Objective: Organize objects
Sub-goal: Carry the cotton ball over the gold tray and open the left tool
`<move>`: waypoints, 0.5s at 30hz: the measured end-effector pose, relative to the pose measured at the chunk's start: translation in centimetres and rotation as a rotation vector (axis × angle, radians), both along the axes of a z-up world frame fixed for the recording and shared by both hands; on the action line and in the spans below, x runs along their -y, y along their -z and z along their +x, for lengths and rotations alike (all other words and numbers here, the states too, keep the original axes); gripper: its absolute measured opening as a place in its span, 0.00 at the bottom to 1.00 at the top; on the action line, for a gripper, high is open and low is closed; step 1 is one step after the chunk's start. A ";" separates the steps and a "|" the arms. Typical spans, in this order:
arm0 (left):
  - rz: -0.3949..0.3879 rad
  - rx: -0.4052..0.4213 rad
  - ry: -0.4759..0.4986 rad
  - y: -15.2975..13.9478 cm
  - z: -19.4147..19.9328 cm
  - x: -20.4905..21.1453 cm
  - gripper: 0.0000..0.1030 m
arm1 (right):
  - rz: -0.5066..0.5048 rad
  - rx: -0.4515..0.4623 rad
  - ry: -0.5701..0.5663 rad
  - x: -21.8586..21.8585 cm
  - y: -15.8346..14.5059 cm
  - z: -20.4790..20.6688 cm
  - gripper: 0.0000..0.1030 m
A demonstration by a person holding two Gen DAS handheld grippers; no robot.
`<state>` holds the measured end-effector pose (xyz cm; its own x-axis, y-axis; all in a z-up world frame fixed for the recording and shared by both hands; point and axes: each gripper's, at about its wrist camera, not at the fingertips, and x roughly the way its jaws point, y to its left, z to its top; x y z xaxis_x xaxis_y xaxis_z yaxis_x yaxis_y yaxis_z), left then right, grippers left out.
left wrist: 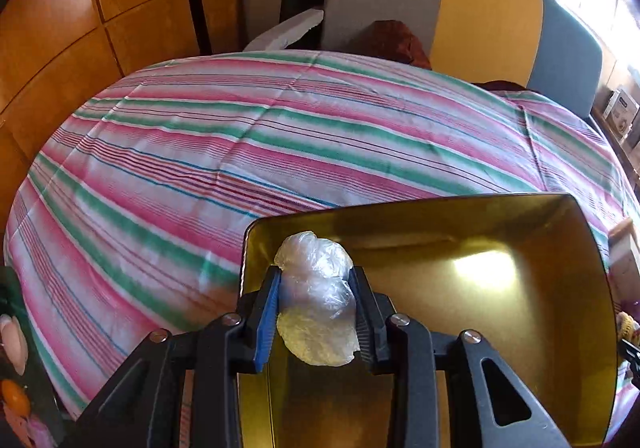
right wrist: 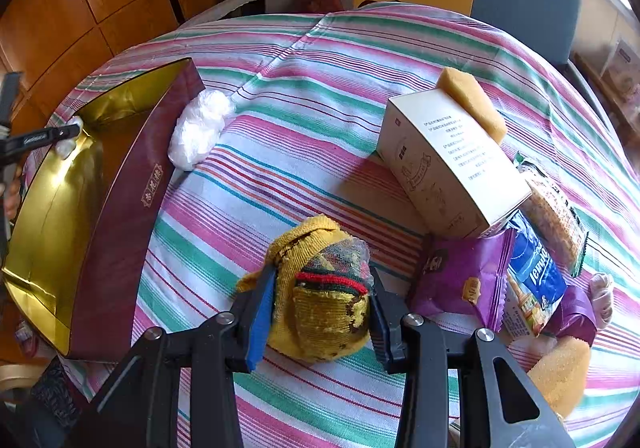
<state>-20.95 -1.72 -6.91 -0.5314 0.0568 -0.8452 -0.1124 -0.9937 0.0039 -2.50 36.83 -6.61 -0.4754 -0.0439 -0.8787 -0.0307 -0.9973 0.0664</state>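
Over the gold-lined box, your left gripper pinches a crumpled plastic bag. Your right gripper clamps a knitted pouch above the bench.

Left tool: black plastic linkage arms are seen, joined by round silver screws; a triangular cut-out is pierced in the outer arm.
Left tool fingers: one is faced with a ribbed blue pad, the other with a dark ribbed pad.
Right tool: the same black arms, silver screws and triangular cut-out are shown.
Right tool fingers: a blue pad is carried on one, a dark blue on the other.
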 end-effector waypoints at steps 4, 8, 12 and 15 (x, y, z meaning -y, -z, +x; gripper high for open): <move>-0.028 -0.003 0.016 0.6 -0.3 -0.7 0.37 | 0.000 0.000 0.000 0.0 0.0 0.0 0.41; -0.026 -0.002 0.027 0.4 0.0 -0.7 0.43 | 0.001 0.000 0.001 0.0 0.0 0.0 0.42; -0.010 -0.001 0.031 -0.4 0.1 -0.1 0.43 | -0.003 0.001 0.003 0.0 0.0 0.0 0.42; -0.027 -0.028 0.022 -1.8 1.4 -0.3 0.44 | -0.008 0.003 0.006 -0.1 0.1 -0.1 0.43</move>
